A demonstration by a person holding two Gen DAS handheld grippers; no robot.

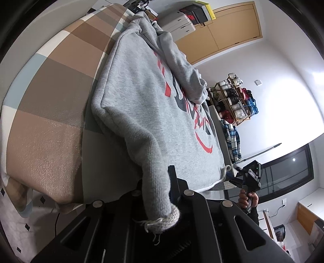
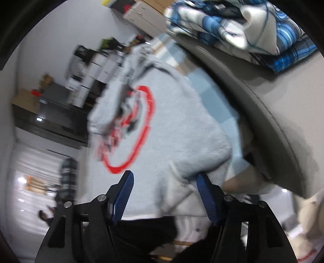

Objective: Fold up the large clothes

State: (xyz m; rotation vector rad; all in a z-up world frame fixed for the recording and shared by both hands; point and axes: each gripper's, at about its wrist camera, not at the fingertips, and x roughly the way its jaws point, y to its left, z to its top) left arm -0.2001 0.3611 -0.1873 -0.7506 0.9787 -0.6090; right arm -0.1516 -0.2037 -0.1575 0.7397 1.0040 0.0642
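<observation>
While the left claw [image 1: 162,194] pinches the sweatshirt's [image 1: 141,101] sleeve cuff [image 1: 166,218], the right claw [image 2: 165,194] gapes, tilted downward.

Checked bed [image 1: 50,85]: grey sweatshirt [image 1: 141,97] spread flat; plaid garment [image 1: 232,139] at edge.

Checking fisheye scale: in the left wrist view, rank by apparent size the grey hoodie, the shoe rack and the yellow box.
1. Grey hoodie, by far the largest, though nearest the camera.
2. Shoe rack.
3. Yellow box, smallest; it and the rack sit far back, so their gap is unsure.
</observation>
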